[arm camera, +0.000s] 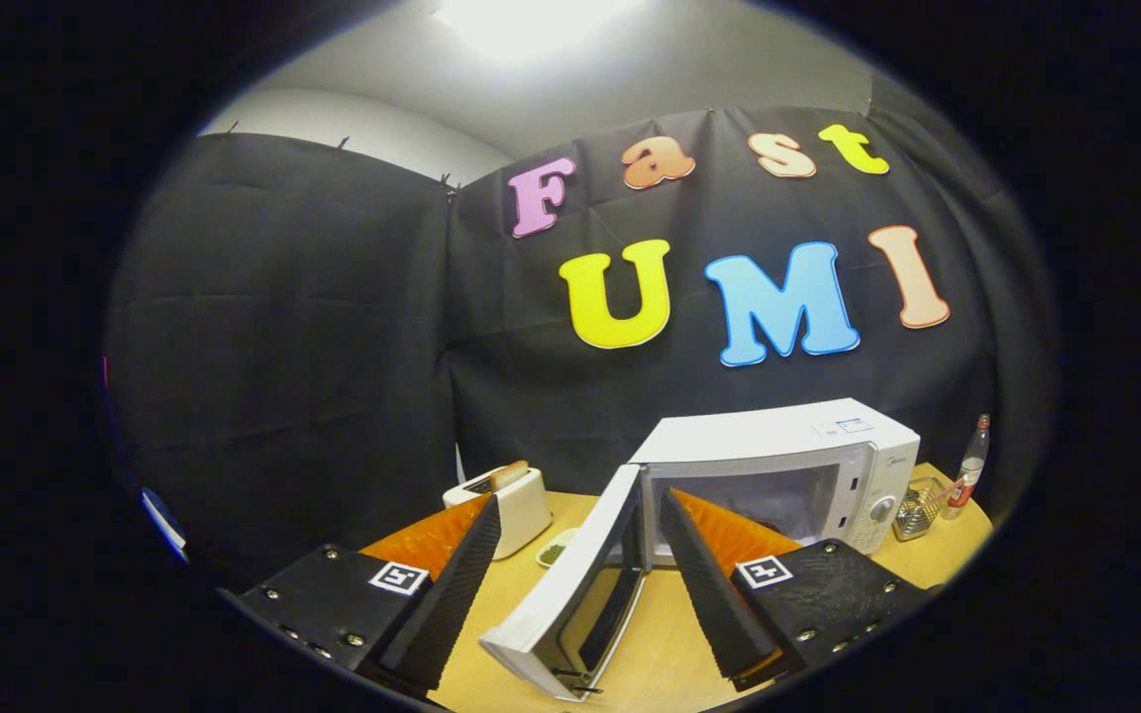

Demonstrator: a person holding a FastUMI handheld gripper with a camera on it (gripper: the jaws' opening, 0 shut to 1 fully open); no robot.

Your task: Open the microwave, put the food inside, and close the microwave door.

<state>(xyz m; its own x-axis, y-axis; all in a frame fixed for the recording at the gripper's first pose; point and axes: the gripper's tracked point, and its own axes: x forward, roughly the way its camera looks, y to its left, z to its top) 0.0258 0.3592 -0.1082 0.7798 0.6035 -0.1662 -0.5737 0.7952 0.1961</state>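
White two-slot toaster (516, 505), bread slice showing at top: sitting on the light wooden table (937, 560), beyond the left finger. Small pale dish of green food (555, 548): lying just beside the toaster, outside the oven. Gripper (580, 520): fingers standing apart, gripping nothing; white microwave door (570, 604) swinging open between them. White microwave (788, 470): cavity showing open. Wire basket (917, 507) and clear bottle with red label (970, 468): standing beside it.
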